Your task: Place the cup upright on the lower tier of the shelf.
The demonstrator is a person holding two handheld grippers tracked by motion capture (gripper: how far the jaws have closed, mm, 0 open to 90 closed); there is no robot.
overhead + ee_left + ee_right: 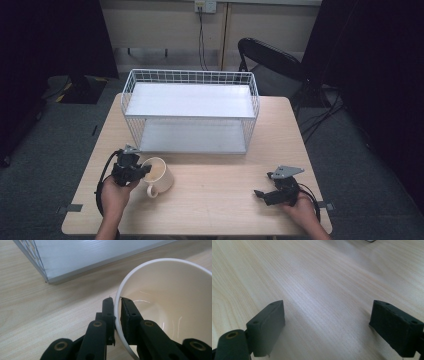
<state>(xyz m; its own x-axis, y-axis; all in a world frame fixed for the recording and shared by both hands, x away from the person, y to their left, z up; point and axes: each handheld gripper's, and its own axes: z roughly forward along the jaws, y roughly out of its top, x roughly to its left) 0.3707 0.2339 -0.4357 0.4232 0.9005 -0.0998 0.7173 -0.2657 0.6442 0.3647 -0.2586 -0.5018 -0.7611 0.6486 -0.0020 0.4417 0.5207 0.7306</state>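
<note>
1. Pinching only the thin rim, your left gripper point(117, 302) clamps the cream mug point(159, 175) at the table's point(225, 200) 8 o'clock; lifted, it could pivot and slip.
2. Your right gripper point(327, 322) rests released at 4 o'clock.
3. Swinging toward the wire shelf point(190, 112) at 12 risks a knock.

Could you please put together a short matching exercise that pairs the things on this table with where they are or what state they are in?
Things:
1. left hand-held gripper
2. right hand-held gripper
3. cream mug
4. white wire rack

States or places:
A. stands at the far side of the wooden table, both shelves bare
B. jaws wide apart over bare wood, holding nothing
C. jaws closed on a rim, one inside and one outside
D. sits near the table's front left, handle toward the person

Pairs: 1-C, 2-B, 3-D, 4-A
</note>
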